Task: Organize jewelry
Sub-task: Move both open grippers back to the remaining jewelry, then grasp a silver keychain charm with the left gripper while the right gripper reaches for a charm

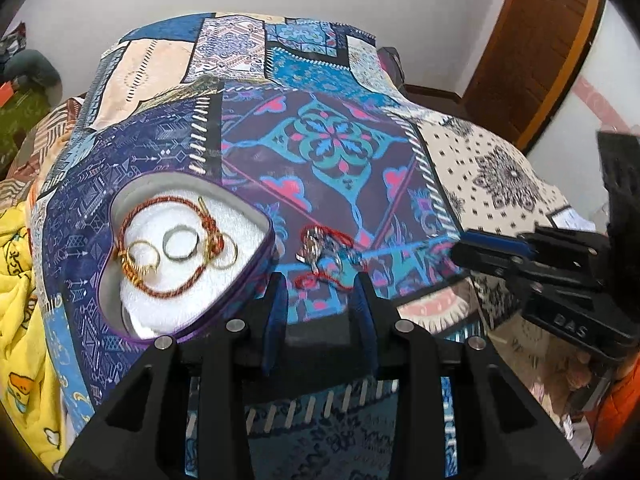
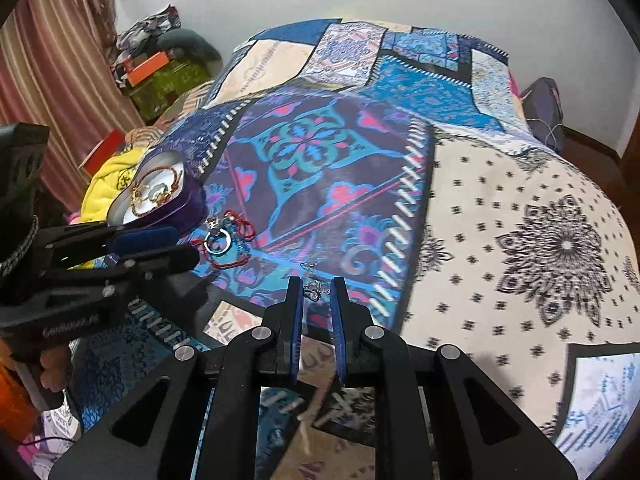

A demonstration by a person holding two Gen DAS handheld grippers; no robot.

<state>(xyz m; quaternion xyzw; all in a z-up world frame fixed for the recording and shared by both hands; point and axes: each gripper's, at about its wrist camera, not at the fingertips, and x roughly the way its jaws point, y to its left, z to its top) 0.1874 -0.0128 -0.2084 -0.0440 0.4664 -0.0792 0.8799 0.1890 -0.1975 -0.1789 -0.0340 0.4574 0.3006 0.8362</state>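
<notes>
A purple heart-shaped box with white lining sits on the patchwork bedspread and holds a red-gold cord bracelet and several rings. It also shows in the right wrist view. A red string with silver rings and charms lies on the cloth right of the box; it also shows in the right wrist view. My left gripper is open, just before that string. A small silver earring lies between the tips of my right gripper, which is open around it.
The patterned bedspread covers the whole bed. A yellow blanket lies at the left edge. Boxes and bags stand by the far wall beside a striped curtain. A wooden door is at the right.
</notes>
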